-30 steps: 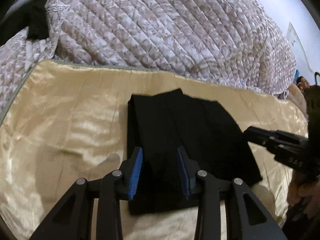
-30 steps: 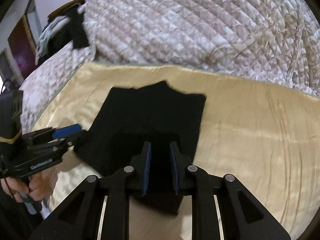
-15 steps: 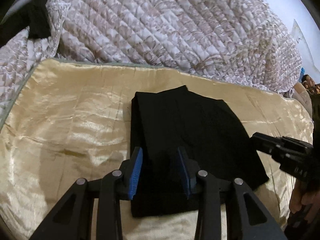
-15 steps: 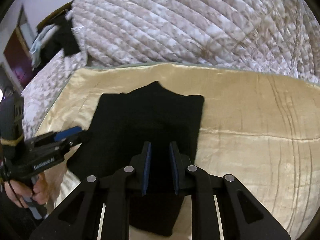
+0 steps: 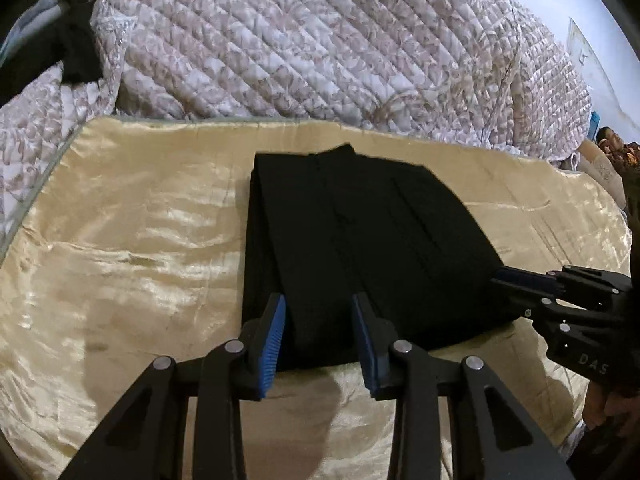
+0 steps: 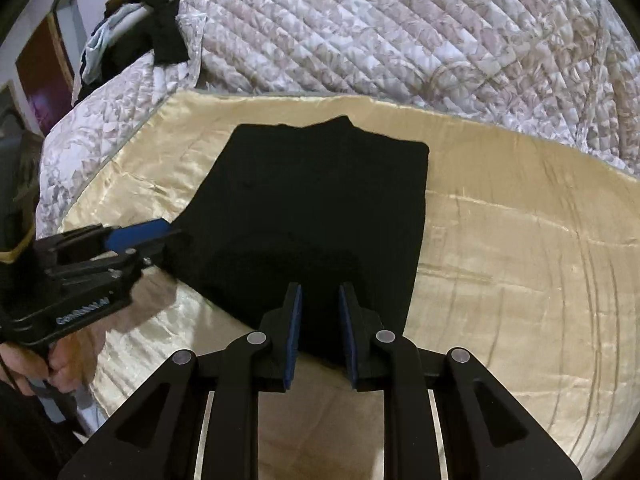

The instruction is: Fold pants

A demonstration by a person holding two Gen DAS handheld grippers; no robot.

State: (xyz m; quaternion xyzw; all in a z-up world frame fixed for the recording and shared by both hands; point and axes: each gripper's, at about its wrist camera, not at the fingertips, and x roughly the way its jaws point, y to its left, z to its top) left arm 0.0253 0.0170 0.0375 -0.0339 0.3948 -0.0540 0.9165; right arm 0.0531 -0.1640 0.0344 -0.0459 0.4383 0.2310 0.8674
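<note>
Closest in, my left gripper (image 5: 319, 336) hangs over the near edge of the folded pants (image 5: 360, 248), jaws partly apart, nothing between the blue pads (image 5: 274, 344) that they press on; the cloth lies just under and ahead of them. My right gripper (image 6: 320, 332) sits likewise at the same near edge, toward its other corner, jaws narrowly apart and empty. Neither touches the fabric that I can confirm.

Pants: black, already folded into a squarish stack, lying flat on the gold satin sheet (image 5: 120, 240) spread on the bed. Long axis runs away from me, near edge to far edge; seams and the layered fold on the left side run the same way. Both grippers are about equally near, each at its own corner of the near edge, the right one's tip touching or almost touching the right side.

Judgement: fold looks nearly complete; the next move likely takes that near edge or tidies it.

Nothing lies between grippers and cloth. Beyond the sheet, a quilted patterned bedspread (image 5: 320, 48) bunches up; dark clothes (image 6: 164, 28) sit at far left.
</note>
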